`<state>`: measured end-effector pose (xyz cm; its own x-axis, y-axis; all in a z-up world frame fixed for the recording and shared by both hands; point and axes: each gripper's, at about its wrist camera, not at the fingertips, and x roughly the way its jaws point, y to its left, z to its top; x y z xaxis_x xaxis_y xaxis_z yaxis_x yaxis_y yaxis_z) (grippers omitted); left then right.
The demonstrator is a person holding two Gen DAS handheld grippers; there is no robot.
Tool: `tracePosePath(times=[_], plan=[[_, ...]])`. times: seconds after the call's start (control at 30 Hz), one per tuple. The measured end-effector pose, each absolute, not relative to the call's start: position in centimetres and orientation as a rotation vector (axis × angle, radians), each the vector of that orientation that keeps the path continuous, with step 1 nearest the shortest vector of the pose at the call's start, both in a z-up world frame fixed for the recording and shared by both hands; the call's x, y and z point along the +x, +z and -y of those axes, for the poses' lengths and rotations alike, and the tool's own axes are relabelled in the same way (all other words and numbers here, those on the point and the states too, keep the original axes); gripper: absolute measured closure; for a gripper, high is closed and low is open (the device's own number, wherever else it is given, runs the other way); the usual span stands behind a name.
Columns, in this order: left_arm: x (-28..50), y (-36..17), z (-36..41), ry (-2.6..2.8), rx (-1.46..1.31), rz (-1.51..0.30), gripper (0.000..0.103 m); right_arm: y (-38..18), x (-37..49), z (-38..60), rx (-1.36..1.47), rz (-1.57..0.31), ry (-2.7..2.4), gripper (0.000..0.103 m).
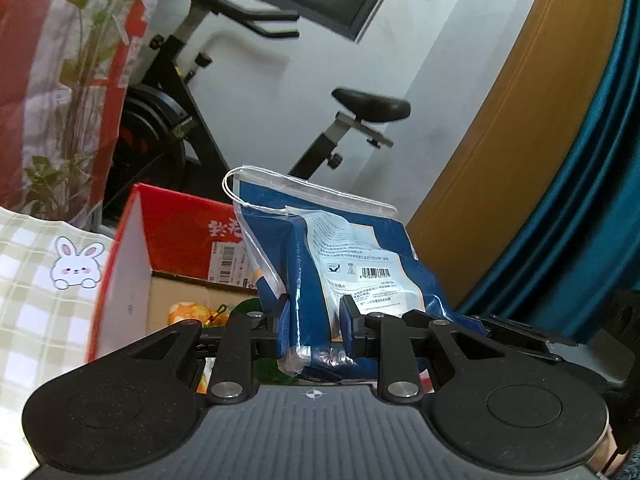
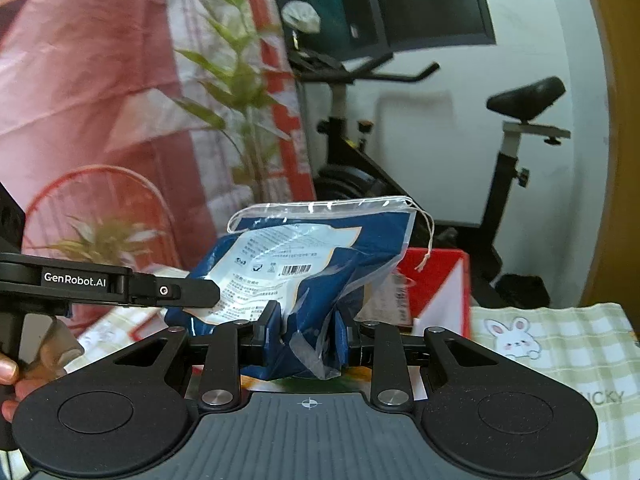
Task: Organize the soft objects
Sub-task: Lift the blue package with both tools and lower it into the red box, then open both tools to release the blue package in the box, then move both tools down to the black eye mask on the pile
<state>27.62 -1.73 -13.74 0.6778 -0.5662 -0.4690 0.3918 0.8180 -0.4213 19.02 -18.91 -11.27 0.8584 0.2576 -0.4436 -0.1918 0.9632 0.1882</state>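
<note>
A checked cloth (image 1: 36, 280) with a rabbit print is lying at the left, and just right of it a red carton (image 1: 132, 264) is standing with its flaps up, hemming the near space. Above the carton's opening, the left gripper (image 1: 314, 320) and the right gripper (image 2: 306, 326) are both pinching the bottom of a blue pouch (image 1: 340, 256). The pouch is standing upright, long axis vertical, drawstring top pointing up, with open room above it before the far exercise bike (image 1: 352, 112).
</note>
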Motion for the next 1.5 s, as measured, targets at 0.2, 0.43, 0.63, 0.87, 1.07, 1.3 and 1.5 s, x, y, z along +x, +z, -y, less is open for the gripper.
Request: tracePosePath(times=[0.2,0.43,0.63,0.87,1.07,1.3,1.5], plan=[[29.3,-15.9,3.5,-0.531,-0.264,-0.705,0.077,-13.7,21.9,19.7,0.119,-0.579,0.204,0.077],[30.7,-17.3,3.6,-0.493,-0.253,-0.783,0.077,-16.2,23.9,20.0,0.164,-0.672,0.197,0.077],[30.9,-17.2,3.6,-0.457,-0.22,-0.788,0.063,-16.7,24.1,19.8,0.159,-0.696,0.191,0.076],[29.6,-15.7,3.7,-0.458,-0.156,-0.72,0.053,-15.8,23.1,19.3,0.104,-0.683,0.144,0.068],[27.9,-14.3,3.1,-0.451,-0.128,-0.676,0.052,-14.7,21.1,19.5,0.096,-0.659,0.128,0.067],[25.1,-13.0,2.3,-0.417,-0.071,-0.628,0.036,-13.3,18.0,18.4,0.053,-0.614,0.143,0.059],[22.3,-12.1,0.7,-0.385,-0.053,-0.609,0.003,-12.6,15.3,17.0,0.024,-0.591,0.154,0.022]])
